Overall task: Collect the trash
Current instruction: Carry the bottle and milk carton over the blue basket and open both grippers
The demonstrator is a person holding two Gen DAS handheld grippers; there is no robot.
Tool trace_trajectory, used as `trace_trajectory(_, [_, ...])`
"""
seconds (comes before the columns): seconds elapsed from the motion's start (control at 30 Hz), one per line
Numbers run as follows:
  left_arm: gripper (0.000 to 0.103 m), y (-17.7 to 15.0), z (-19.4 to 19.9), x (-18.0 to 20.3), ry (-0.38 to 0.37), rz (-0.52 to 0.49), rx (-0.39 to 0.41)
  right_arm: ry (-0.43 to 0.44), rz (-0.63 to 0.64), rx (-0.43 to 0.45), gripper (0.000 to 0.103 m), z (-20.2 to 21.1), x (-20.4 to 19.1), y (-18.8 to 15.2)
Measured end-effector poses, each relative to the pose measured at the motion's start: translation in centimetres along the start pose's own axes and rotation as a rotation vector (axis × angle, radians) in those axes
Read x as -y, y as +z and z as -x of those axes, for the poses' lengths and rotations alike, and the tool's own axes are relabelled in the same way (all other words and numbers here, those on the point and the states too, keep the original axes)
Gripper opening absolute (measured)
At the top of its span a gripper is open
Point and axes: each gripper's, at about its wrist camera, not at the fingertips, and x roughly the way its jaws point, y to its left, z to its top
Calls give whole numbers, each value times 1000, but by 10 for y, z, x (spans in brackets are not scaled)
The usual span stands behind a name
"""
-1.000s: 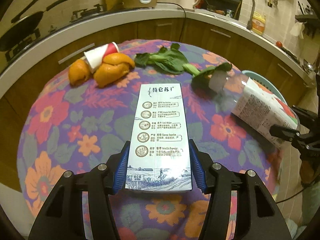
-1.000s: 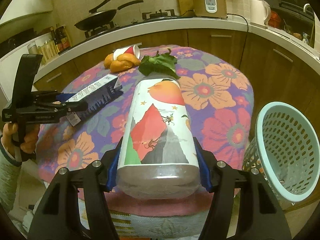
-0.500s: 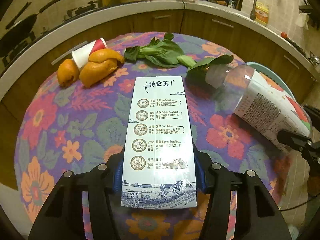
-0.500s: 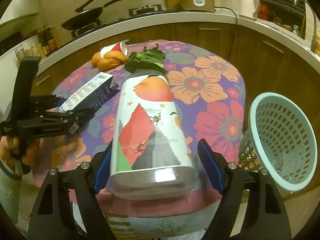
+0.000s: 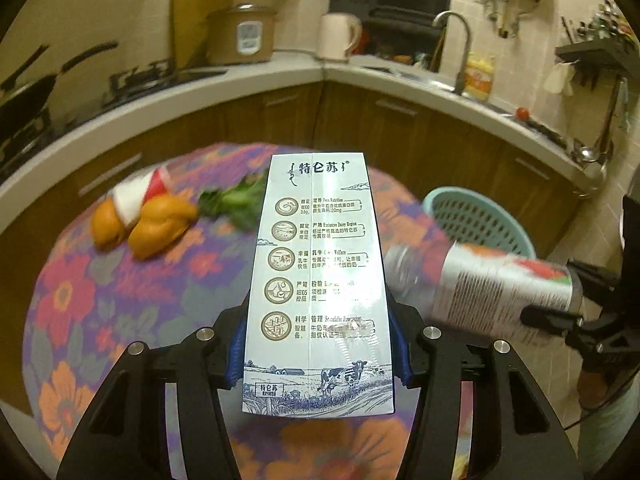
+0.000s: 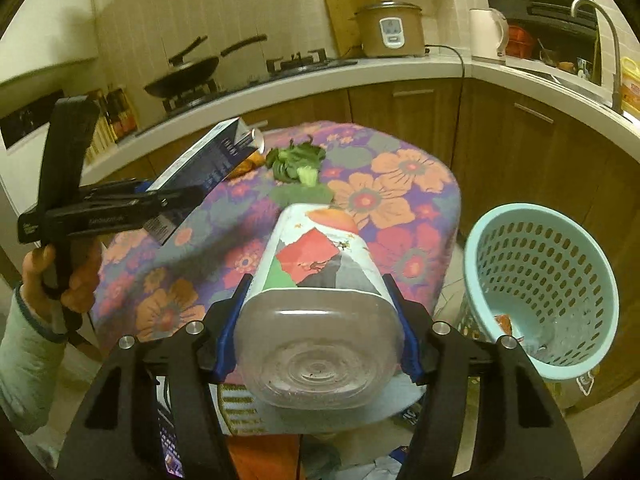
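Note:
My left gripper [image 5: 318,344] is shut on a tall white-and-blue milk carton [image 5: 320,260], held up above the flowered table [image 5: 100,280]. The right wrist view shows the same carton [image 6: 212,156] in the air at the left, with a hand below it. In my right gripper [image 6: 320,332] lies a clear plastic bottle [image 6: 316,256] with a colourful label, base toward the camera. Its jaws are closing and the blue pads press on the bottle's sides. Orange peels [image 5: 156,224], a red-and-white paper cup [image 5: 136,196] and green leaves [image 5: 236,204] lie on the table's far side.
A light blue perforated basket [image 6: 476,248] stands on the floor right of the table, with some bits at its bottom. Wooden cabinets and a counter with a wok, a rice cooker, a kettle and a sink curve behind the table.
Both grippers have risen off the table with their loads. The carton tilts up more steeply, and the bottle has moved right, toward the basket.

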Motion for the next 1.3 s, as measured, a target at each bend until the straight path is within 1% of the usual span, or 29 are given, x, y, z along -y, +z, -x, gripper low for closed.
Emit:
trace_trajectory(0.13, [53, 21, -11, 25, -36, -38, 10, -49, -52, 40, 58, 13, 28, 1])
trace_trajectory(0.3, [53, 48, -39, 63, -81, -100, -2, -109, -146, 88, 58, 26, 75, -1])
trace_trajectory(0.43, [53, 63, -67, 98, -125, -130, -29, -182, -230, 127, 58, 35, 118, -2])
trace_trajectory(0.57, [53, 72, -98, 131, -174, -125, -67, -242, -310, 144, 58, 35, 158, -7])
trace_trajectory(0.7, [53, 73, -131, 164, -206, -131, -109, -296, -350, 127, 58, 25, 185, -12])
trace_trajectory(0.83, [53, 76, -164, 187, -229, -130, -156, -345, -372, 89, 58, 9, 204, -18])
trace_trajectory(0.9, [53, 75, -178, 193, -245, -120, -182, -351, -386, 66, 58, -2, 213, -22])
trace_trajectory(1.03, [53, 67, -202, 203, -253, -124, -226, -352, -412, 25, 58, -19, 222, -25])
trace_trajectory(1.2, [54, 62, -208, 212, -266, -126, -221, -358, -431, -7, 59, -28, 228, -27])
trace_trajectory(1.3, [60, 61, -211, 217, -268, -130, -220, -349, -459, -26, 59, -33, 234, -28])
